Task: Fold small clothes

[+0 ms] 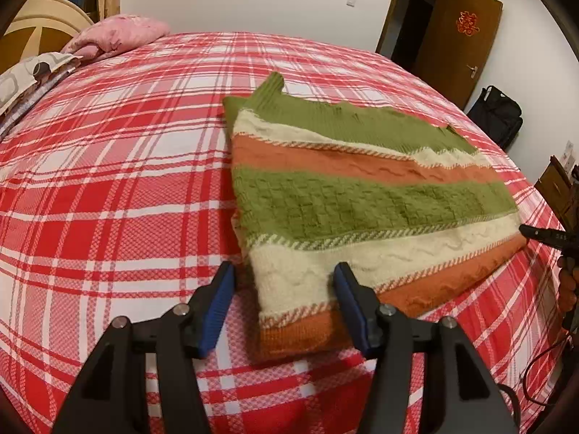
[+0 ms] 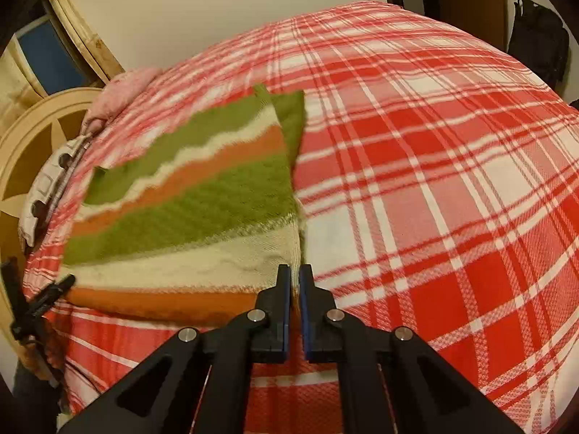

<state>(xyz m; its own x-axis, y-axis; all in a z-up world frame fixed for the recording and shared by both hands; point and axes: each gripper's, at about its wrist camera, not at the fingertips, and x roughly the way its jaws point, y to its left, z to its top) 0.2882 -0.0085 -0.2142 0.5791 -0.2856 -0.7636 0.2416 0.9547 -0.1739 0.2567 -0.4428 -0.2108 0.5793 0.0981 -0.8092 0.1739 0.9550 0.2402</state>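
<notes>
Striped knit sweater [image 1: 362, 195], banded green, cream and orange, is lying folded flat on the bed's red-and-white plaid cover [image 1: 108, 181]. A pink pillow [image 1: 119, 34] is sitting at the head of the bed, well apart from the garment. The left gripper [image 1: 282, 275] is hovering over the sweater's near corner, its jaws spread wide around nothing. The right gripper [image 2: 295, 271] is pointing at the sweater's near edge, its jaws pressed nearly together; whether they are pinching cloth cannot be told.
</notes>
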